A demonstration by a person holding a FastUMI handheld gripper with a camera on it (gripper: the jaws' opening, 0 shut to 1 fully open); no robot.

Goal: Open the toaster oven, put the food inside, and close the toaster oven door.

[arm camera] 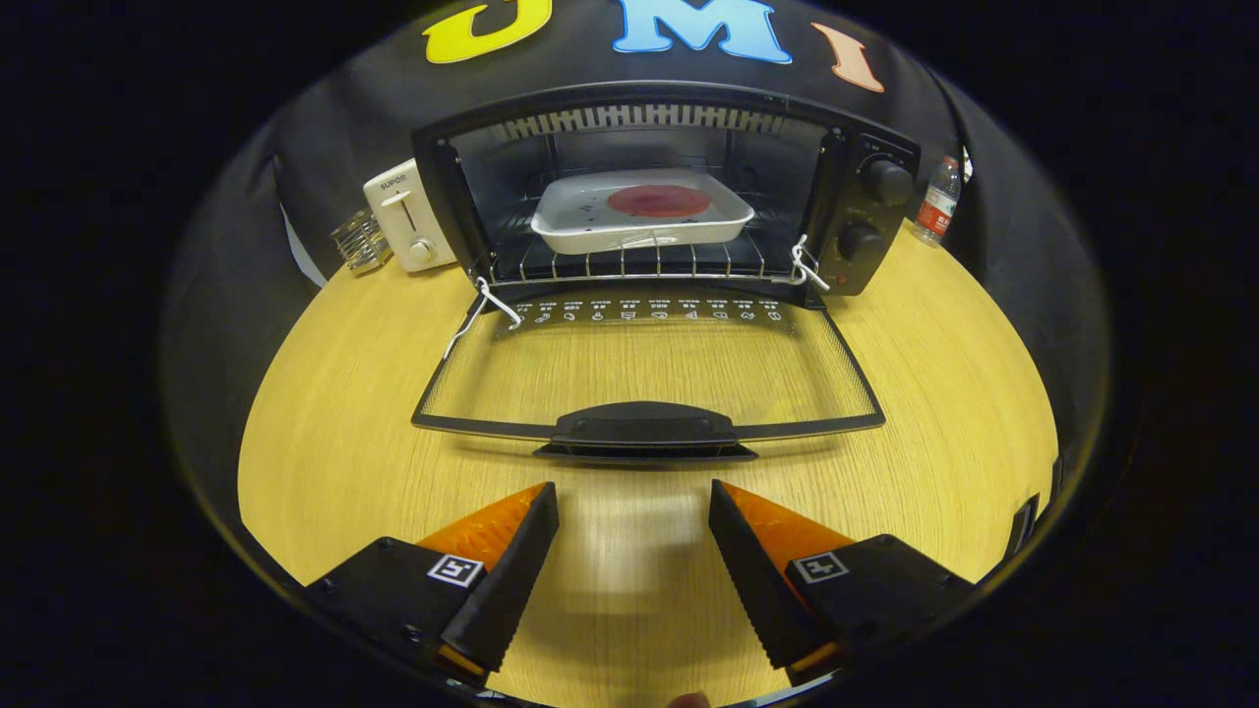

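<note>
gripper point(634, 501) wide open and empty just short of the oven door point(644, 379), tray point(639, 211) with food point(658, 201) on the rack

Tongs point(634, 492) spread wide apart, holding nothing

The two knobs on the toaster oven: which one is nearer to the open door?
The lower knob, below the upper knob, sits closer to the dropped door. The gripper hangs open before the door handle.

Even overhead light is cast; a soft glare patch is seen on the yellow wooden table point(325, 433). Straight lines are bowed toward the rim. Focus is kept sharp.
</note>
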